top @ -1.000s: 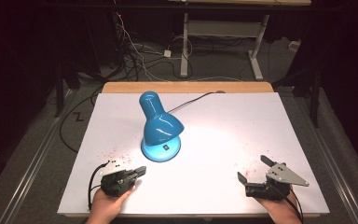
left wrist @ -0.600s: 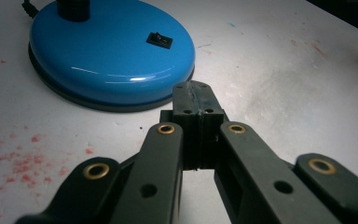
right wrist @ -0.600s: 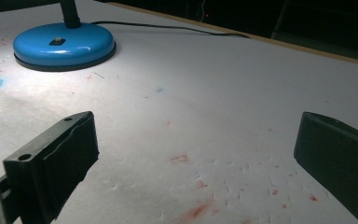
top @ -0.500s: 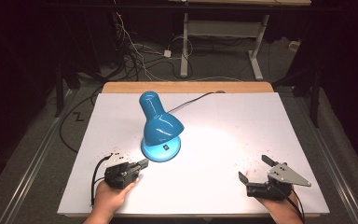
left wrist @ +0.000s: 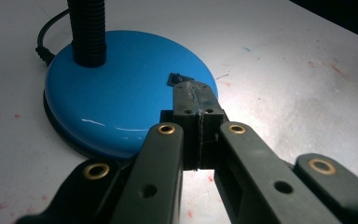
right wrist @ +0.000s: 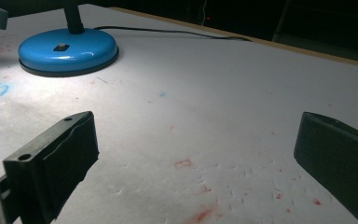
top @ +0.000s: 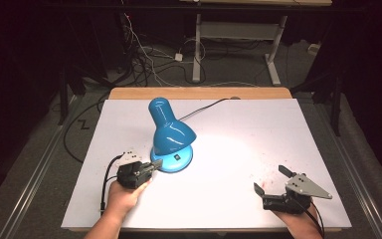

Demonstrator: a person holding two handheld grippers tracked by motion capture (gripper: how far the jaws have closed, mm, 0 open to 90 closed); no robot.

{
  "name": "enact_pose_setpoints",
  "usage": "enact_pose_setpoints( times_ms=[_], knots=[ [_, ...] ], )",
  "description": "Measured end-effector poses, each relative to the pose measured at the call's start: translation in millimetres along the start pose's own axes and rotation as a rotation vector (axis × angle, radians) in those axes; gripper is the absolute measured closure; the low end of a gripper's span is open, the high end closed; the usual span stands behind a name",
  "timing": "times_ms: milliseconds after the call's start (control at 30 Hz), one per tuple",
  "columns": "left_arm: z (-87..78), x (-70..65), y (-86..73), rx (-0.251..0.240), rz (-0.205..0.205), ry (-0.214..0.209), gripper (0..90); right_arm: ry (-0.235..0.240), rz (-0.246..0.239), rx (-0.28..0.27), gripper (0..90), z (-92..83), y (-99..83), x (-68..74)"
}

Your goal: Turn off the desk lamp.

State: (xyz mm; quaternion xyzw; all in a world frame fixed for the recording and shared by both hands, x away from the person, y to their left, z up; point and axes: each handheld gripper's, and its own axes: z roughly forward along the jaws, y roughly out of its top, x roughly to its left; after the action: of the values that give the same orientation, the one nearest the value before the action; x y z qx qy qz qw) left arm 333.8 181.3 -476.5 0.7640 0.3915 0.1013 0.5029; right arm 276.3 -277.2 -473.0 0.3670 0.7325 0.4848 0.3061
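A blue desk lamp (top: 171, 133) stands left of the middle of the white table, its shade tilted down and throwing light to the right. Its round base (left wrist: 121, 93) carries a small black switch (left wrist: 175, 78), also seen on the base (right wrist: 67, 49) in the right gripper view. My left gripper (top: 155, 164) is shut with nothing between the jaws. Its tips (left wrist: 195, 91) hover over the front rim of the base, just short of the switch. My right gripper (top: 271, 179) rests at the table's near right, open and empty (right wrist: 196, 144).
The lamp's black cable (top: 209, 105) runs from the base to the far edge of the table (top: 278, 129). A black flexible neck (left wrist: 88, 28) rises from the base. Red paint specks mark the sheet near both grippers. Cables and a desk frame lie on the dark floor beyond.
My left gripper has moved forward and right, from the bare sheet up to the lamp base, staying shut. The right gripper has kept still.
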Motion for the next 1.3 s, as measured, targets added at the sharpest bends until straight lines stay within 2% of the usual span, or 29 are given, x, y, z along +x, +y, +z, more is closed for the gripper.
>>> enact_pose_setpoints(
  times_ms=[167, 400, 533, 733, 867, 900, 1300],
  knots=[
    [9.9, 6.7, 2.3, 0.009, -0.016, -0.033, 87.8, 0.004, 0.004, 0.0, 0.3, 0.7, 1.0, 0.2],
    [25.1, 9.4, 6.8, 0.021, -0.027, -0.046, 87.8, 0.004, 0.003, -0.005, 0.4, 0.2, 2.4, 0.8],
    [32.8, 11.5, 6.4, -0.001, -0.07, -0.074, 87.9, 0.002, 0.004, -0.006, 0.4, -0.1, 2.5, 0.5],
    [42.2, 8.0, 9.7, 0.006, -0.068, -0.073, 87.8, -0.001, -0.001, -0.013, 0.3, -2.2, 3.4, 1.0],
    [47.3, 9.5, 10.8, 0.002, -0.102, -0.073, 87.8, -0.006, -0.001, -0.009, 0.4, -2.2, 3.1, 0.5],
    [50.9, 5.7, 11.2, -0.03, -0.147, -0.07, 87.8, -0.006, -0.001, -0.01, 0.4, -2.3, 3.1, 0.5],
    [57.6, 8.6, 13.1, -0.015, -0.162, -0.073, 87.8, -0.003, -0.002, -0.011, 0.4, -1.6, 3.1, 1.6]
  ],
)
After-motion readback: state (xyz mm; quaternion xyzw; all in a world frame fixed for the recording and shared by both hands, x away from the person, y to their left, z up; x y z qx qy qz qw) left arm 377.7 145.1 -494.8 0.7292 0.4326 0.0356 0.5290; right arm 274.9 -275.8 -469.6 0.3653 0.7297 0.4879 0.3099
